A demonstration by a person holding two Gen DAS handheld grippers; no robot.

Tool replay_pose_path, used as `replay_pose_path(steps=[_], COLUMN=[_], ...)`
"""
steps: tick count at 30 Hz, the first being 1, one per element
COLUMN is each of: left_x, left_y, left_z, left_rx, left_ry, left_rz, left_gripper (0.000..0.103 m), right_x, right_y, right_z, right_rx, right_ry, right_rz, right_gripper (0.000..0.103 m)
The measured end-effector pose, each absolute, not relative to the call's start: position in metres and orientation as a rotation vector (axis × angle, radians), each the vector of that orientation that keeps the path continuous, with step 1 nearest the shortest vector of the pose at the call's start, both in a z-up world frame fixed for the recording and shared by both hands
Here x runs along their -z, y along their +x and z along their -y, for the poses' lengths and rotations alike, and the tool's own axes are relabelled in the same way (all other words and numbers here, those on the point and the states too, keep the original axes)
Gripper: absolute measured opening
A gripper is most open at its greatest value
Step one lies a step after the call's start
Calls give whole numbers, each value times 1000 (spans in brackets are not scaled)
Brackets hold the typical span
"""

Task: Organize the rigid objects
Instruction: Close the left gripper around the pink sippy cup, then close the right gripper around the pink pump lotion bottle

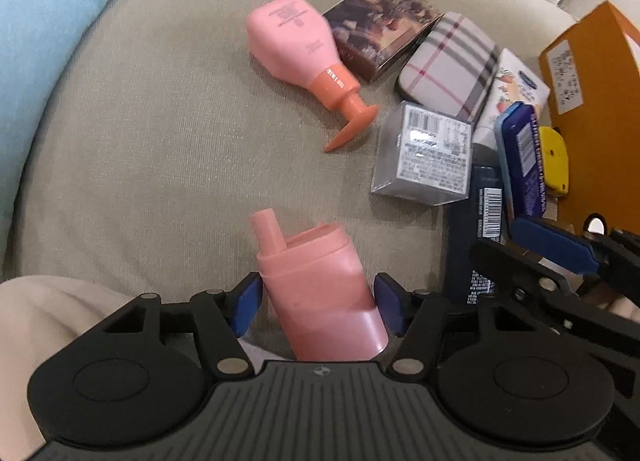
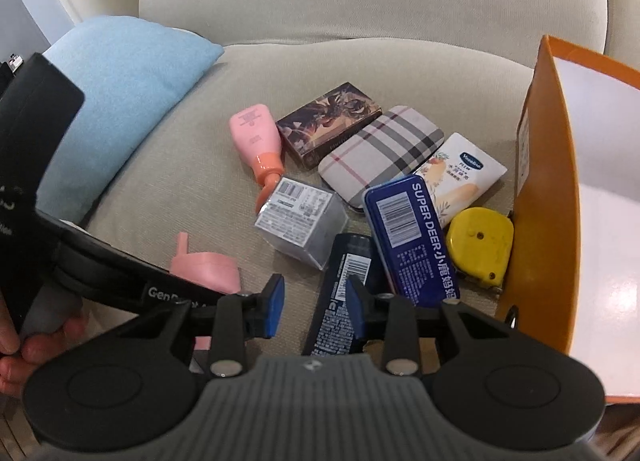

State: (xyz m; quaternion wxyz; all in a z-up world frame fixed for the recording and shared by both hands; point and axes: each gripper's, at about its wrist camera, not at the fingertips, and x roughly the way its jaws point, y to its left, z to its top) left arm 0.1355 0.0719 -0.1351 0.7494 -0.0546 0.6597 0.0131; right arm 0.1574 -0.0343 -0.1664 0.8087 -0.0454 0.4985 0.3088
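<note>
- Left gripper (image 1: pixel 316 301) clamps the pink plastic spouted bottle (image 1: pixel 316 281) between its 2 blue pads (image 1: pixel 246 301).
- Right gripper (image 2: pixel 316 301) stands apart, empty, above the dark navy barcoded box (image 2: pixel 340 293).

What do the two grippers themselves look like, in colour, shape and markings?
Both look alike: the left gripper and the right gripper have black linkage arms with silver pivot pins, blue fingertip pads, a grey ribbed base and two round black discs. In the right wrist view, the left gripper's arm bears pale lettering starting "Gen". No cables show.
</note>
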Motion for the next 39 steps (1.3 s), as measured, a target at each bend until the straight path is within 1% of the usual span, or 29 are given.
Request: replay_pose_path(steps=[7,13,19,20,24,26,28,31,33,35,39], left_x=[101,110,119,117,114,111,113,120,120,118,118], left_y=[134,175,197,200,207,204,200,194,192,191,204], left_z=[-100,-131,-145,-148,-156,-160,-161,-172,-177,-178,-181], left_rx=[-59,-93,-105,-108,-101,-92,-83,-86,-88,-85,-90], left_ry=[-179,-222,-237,-233,-240,-243,-258,-313,-364,-395,-426], left_rz=[-1265,-1201,-1154,-1142,-1106,-1101,-1110,-1131,-1133,-1123,-1117], left_gripper=[69,69,70,68,67,62,59,60,62,68,71], right_x=[153,140,142,144,147,148,150,154,158,162,159], right_y=[164,185,202,204,213,217,219,222,225,225,227], right_z=[22,-10,-42,-46,-59,-64,-69,-75,-79,-84,-96], right_rx=[-707,-728,-732,-729,-724,-725,-730,-739,-748,-759,-777], right_ry=[-115,-182,-239,-248,-264,-270,-272,-278,-275,-275,-314], right_rz=[-1017,-947,-948,-947,-951,-953,-957,-963,-976,-985,-947], right_gripper=[36,36,36,36,36,36,36,36,36,36,36])
